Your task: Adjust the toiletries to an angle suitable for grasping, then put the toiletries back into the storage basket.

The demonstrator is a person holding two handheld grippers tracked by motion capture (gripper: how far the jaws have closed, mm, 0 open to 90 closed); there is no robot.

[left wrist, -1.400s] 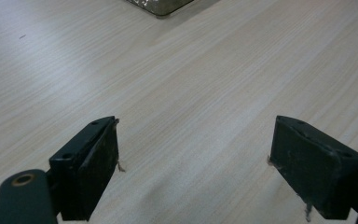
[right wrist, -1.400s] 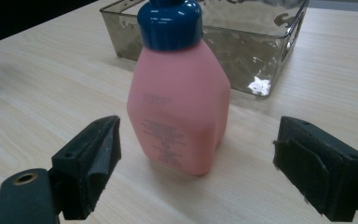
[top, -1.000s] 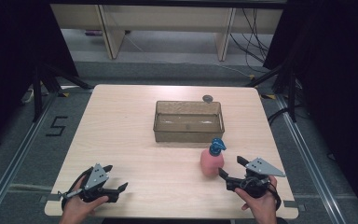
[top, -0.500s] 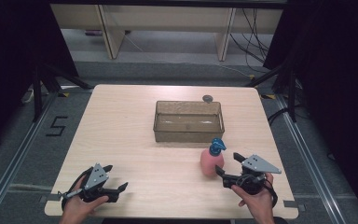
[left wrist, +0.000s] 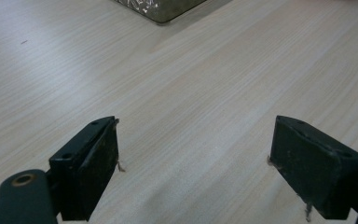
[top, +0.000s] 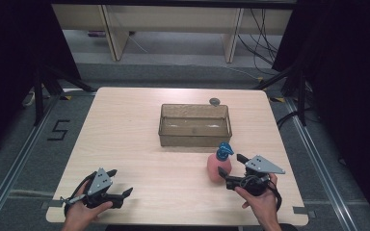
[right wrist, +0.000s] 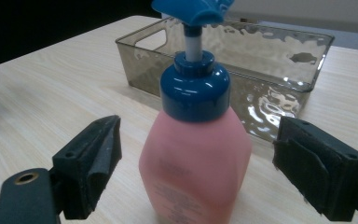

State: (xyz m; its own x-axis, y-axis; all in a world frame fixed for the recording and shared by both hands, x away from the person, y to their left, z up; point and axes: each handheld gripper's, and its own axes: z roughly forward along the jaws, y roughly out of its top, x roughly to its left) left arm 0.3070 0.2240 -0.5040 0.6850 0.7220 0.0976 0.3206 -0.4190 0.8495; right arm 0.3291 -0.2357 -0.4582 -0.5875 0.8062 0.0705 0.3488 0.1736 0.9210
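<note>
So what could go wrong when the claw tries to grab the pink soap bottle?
The pink bottle is tall with a heavy-looking blue pump, so a nudge from one jaw of the open right gripper might tip it. Its sides look smooth, so it may slip. The clear bin stands just behind, and the bottle could bump it.

You're at a lab-style recording station; a pale wooden table (top: 139, 130) stands on grey floor (top: 24, 144) with metal rails (top: 318, 159), loose cables (top: 265, 29) and dark curtains (top: 9, 57) around.
</note>
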